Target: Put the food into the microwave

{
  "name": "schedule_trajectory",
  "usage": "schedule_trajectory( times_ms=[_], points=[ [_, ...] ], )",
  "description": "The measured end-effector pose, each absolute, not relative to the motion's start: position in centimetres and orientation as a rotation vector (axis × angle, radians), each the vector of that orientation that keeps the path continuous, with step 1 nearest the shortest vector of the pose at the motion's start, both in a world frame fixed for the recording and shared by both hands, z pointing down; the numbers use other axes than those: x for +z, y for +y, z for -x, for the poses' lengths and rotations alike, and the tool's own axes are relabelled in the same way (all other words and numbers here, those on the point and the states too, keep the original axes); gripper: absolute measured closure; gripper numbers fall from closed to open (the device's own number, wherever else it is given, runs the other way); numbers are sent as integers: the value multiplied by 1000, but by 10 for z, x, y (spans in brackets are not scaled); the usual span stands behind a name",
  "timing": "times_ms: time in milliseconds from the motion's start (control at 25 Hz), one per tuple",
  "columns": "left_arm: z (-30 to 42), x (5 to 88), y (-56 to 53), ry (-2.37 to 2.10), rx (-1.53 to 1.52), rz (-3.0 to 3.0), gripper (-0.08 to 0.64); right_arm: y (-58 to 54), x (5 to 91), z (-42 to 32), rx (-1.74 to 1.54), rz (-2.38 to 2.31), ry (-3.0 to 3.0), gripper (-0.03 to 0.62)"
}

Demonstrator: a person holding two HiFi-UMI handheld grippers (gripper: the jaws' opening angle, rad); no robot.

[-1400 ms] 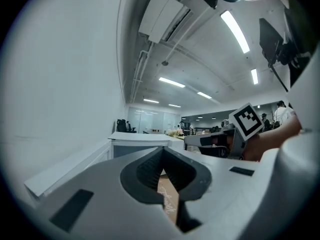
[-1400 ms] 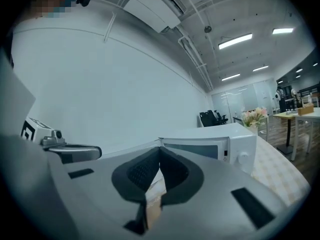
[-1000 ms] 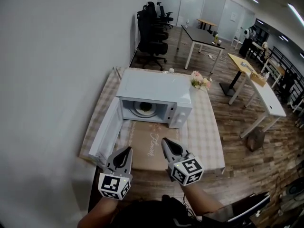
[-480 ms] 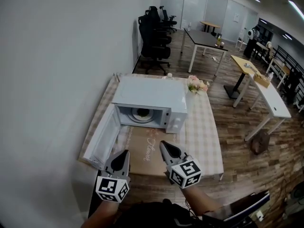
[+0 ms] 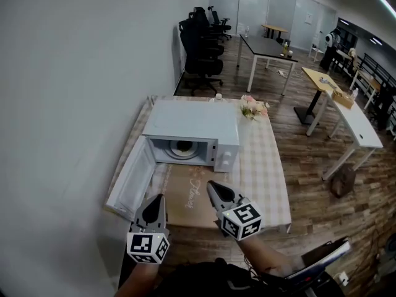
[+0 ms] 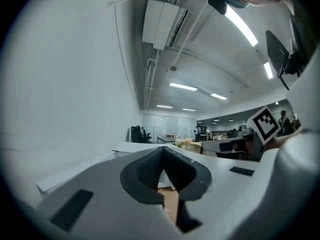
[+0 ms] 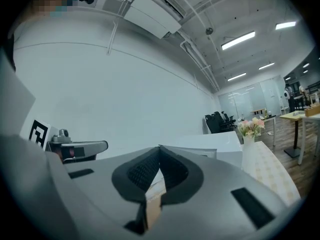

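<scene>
The white microwave (image 5: 192, 129) stands on the checked table, its door (image 5: 131, 179) swung open to the left. Inside the cavity a pale plate of food (image 5: 181, 146) rests on the floor of the oven. My left gripper (image 5: 156, 202) and right gripper (image 5: 212, 187) hover side by side over the table's near edge, well short of the microwave. Both point level at it. Each is shut with nothing between its jaws, as the left gripper view (image 6: 162, 149) and the right gripper view (image 7: 160, 148) show.
A brown mat (image 5: 189, 193) lies in front of the microwave. A vase of flowers (image 5: 252, 107) stands at the table's far right corner. A white wall runs along the left. Office desks (image 5: 266, 48) and black chairs (image 5: 198, 39) stand beyond the table.
Both grippers have drawn back from the microwave and risen a little, and the microwave looks smaller and farther off. Their jaws have stayed shut.
</scene>
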State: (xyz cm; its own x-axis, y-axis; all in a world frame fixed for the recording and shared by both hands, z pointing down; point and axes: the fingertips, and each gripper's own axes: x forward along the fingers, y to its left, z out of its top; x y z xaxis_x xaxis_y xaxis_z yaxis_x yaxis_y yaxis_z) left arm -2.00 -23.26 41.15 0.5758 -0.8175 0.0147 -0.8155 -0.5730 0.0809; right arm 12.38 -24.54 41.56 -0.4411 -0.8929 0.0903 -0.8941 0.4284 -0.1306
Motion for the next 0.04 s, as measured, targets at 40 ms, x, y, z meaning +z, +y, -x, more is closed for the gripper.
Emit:
schedule_trajectory(
  times_ms=[40],
  points=[
    [21, 410, -232, -1452, -51, -2702, 552, -246, 415, -125, 251, -1646, -2653, 584]
  ],
)
